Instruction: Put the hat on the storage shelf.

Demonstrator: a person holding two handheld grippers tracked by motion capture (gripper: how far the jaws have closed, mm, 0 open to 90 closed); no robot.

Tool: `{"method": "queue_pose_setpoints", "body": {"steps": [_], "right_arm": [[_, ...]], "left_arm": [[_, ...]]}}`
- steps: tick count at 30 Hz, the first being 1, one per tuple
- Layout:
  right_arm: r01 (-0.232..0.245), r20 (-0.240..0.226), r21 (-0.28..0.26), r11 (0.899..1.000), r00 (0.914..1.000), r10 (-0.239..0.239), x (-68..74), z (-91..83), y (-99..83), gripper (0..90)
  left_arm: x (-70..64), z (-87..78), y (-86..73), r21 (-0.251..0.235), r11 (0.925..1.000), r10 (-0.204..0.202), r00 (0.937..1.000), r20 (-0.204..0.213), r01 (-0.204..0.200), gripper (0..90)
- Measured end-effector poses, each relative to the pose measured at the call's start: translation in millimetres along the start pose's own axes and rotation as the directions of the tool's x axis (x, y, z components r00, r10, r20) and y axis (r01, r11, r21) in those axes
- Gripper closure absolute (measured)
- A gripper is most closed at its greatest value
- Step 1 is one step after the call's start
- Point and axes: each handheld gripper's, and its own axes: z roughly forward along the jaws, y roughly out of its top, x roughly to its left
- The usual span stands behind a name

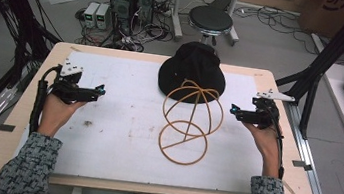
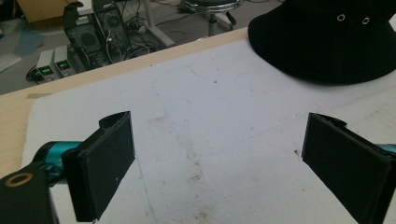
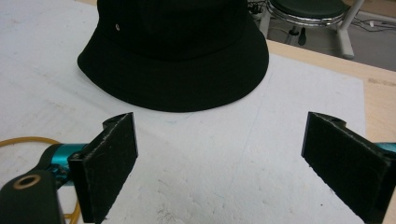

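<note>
Two hand-held grippers rest low over a white-covered surface (image 1: 119, 140), one at each side, with a hat and a wire stand between them. At the left, the left hand-held gripper (image 1: 102, 89) sits in the person's left hand (image 1: 57, 112), pointing right across the surface; in the left gripper view its two black jaws stand spread wide with nothing between them but bare, stained white covering. Right of it, near the middle, a tan wire hat stand (image 1: 187, 124) lies tipped over on the surface, its round base ring toward the near edge and its domed hoops reaching toward the far side. The hoops overlap the near brim of a black bucket hat (image 1: 192, 69), which sits crown up at the far edge of the surface. Two small metal eyelets show on the hat's crown in the left gripper view. At the right, the right hand-held gripper (image 1: 232, 108) is held in the right hand (image 1: 265, 139), pointing left toward the stand, well apart from it. Its jaws too stand spread and empty, with the hat beyond them in the right gripper view.
</note>
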Motion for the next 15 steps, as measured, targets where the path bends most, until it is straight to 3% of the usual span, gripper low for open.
{"method": "queue_pose_setpoints", "body": {"steps": [15], "right_arm": [[0.002,-0.008,-0.001,1.000,1.0000,-0.002,0.2,1.3,0.2,12.8]], "left_arm": [[-0.6,-0.3,-0.7,0.006,1.0000,0.002,1.0000,-0.004,-0.002,9.8]]}}
